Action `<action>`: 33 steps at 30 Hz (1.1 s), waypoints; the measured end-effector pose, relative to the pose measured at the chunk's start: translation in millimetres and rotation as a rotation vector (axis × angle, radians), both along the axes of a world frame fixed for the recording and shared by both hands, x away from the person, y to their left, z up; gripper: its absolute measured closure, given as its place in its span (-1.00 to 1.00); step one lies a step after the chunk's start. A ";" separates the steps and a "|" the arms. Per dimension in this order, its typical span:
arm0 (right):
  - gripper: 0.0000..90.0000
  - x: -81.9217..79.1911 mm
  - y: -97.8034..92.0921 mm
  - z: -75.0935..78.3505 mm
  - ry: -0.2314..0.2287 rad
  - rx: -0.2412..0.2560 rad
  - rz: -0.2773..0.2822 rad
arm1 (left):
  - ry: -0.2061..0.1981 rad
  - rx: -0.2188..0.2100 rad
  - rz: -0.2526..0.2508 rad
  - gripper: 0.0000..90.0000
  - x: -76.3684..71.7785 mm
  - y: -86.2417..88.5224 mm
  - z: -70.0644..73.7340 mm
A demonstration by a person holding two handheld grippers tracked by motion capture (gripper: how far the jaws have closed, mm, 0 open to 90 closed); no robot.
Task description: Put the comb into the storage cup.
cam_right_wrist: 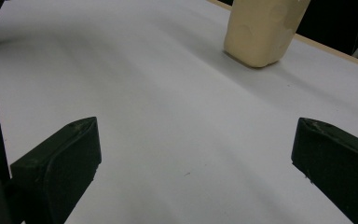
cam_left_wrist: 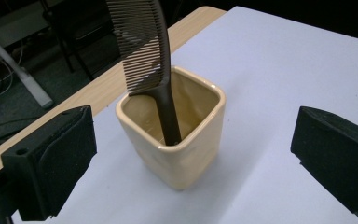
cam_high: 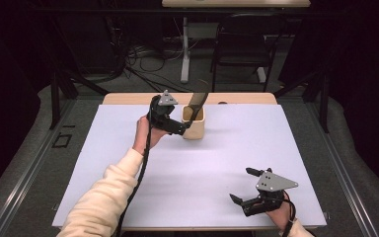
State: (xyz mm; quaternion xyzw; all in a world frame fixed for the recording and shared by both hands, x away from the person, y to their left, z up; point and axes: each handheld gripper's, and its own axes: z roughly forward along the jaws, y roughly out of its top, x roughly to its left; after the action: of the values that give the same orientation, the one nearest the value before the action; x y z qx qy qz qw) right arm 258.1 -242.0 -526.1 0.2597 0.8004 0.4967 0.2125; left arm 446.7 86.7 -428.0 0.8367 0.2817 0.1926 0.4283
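Centrally, towards the far edge of the table (cam_high: 128, 197), a cream cup (cam_high: 194, 123) is set on the white sheet, with a dark comb (cam_high: 197, 100) stood handle-down inside it and leaned against the rim, its teeth raised above the cup. In the left gripper view the cup (cam_left_wrist: 182, 149) is seen just ahead, between the two black jaws, which are held wide apart and touch nothing; the comb (cam_left_wrist: 144, 51) is seen tilted away towards the far side. The left gripper (cam_high: 177, 129) is held just beside the cup's left wall. The right gripper (cam_high: 242, 185) is kept near the front right corner, well apart from the cup, its jaws also spread with nothing between them. A broad bare stretch of sheet is left between the two grippers and along the right edge. In the right gripper view the cup (cam_right_wrist: 261, 32) is seen far off across the sheet. A strip of bare wood is shown beyond the sheet's far edge. Behind the table a grey floor, loose cables, a desk leg and a black chair (cam_high: 242, 44) are seen in a dark room.
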 end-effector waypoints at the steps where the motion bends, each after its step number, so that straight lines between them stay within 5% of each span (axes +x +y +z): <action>1: -0.98 -0.1 0.0 0.0 0.002 0.000 0.000 | -0.002 0.003 0.007 -1.00 -2.0 1.8 0.3; 15: -0.98 -0.4 0.2 0.2 0.003 0.002 0.000 | 0.016 0.041 0.036 -1.00 -23.2 29.6 -0.3; 33: -0.98 -0.2 0.7 0.0 0.003 0.002 -0.003 | 0.033 0.022 0.070 -1.00 -55.1 61.9 -16.7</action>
State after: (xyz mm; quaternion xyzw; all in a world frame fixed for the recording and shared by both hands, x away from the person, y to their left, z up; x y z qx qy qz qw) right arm 257.8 -241.3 -526.1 0.2617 0.7999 0.4969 0.2116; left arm 391.6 148.6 -444.7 0.8341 0.3159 0.1967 0.4073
